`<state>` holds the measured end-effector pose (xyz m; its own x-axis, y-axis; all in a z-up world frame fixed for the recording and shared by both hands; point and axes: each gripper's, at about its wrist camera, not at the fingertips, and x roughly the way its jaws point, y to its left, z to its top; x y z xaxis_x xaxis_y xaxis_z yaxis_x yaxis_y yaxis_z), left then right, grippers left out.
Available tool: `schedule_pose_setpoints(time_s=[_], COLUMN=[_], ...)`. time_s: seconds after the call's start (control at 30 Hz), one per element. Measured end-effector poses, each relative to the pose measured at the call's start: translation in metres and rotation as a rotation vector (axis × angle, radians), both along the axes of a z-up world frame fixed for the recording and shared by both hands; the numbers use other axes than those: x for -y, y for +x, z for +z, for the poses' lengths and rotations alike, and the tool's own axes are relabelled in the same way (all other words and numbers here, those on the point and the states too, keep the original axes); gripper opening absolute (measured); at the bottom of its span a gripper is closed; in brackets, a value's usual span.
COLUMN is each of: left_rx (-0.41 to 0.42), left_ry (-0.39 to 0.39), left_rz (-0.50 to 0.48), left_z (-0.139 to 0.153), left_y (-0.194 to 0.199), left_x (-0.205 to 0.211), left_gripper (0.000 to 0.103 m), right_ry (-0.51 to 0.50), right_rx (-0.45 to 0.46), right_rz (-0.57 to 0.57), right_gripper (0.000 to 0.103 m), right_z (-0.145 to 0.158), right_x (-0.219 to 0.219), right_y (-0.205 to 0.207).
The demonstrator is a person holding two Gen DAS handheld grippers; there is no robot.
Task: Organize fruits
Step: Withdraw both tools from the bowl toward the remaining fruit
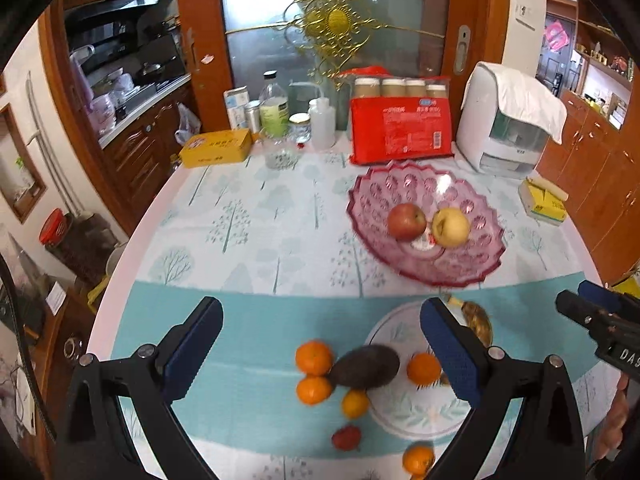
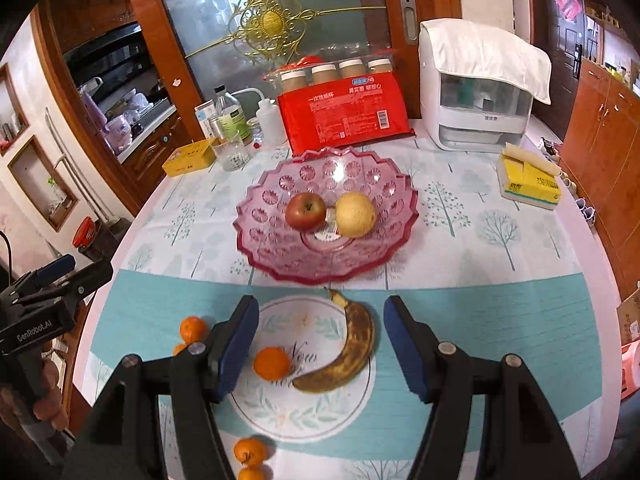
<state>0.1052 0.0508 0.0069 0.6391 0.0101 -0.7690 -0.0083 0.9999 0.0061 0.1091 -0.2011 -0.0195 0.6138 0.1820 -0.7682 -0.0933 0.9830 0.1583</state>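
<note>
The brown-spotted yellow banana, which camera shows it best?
The right wrist view. There the brown-spotted yellow banana lies whole and unobstructed between the open fingers of the right gripper, on the round printed patch of the tablecloth. In the left wrist view only its blurred upper part peeks out behind a finger of the left gripper.

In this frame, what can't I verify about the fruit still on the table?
- Banana: left wrist view, mostly hidden behind the left gripper's finger.
- Avocado: motion-blurred there; absent from the right wrist view.
- Lowest tangerine: right wrist view, cut by the bottom edge.
- Small red fruit: too blurred to identify.
</note>
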Motion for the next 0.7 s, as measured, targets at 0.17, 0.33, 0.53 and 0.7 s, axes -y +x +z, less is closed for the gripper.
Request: schedule_pose_setpoints(time_s=[0.17, 0.33, 0.53, 0.7], left_rx=[-0.031, -0.081, -0.129, -0.177], left_ry=[-0.008, 0.002, 0.015, 0.030], left_rz=[0.049, 0.097, 0.104, 0.061], left_z=[-0.015, -0.034, -0.054, -0.070], left_y=[-0.027, -0.049, -0.061, -0.054], left_x=[-0.015, -0.032, -0.046, -0.056], left_gripper=[0.099, 0.099, 0.099, 0.099], right_ry=[0.002, -0.013, -0.015, -0.014], right_rx=[-0.030, -0.060, -0.105, -0.124], right_rz=[0.029, 0.061, 0.103, 0.107], right_gripper=[0.065, 0.065, 0.065, 0.065], right_z=[-0.012, -0.026, -0.045, -0.054], right_x=[0.003, 0.000, -0.013, -0.031], right_y=[-0.018, -0.032, -0.043, -0.050])
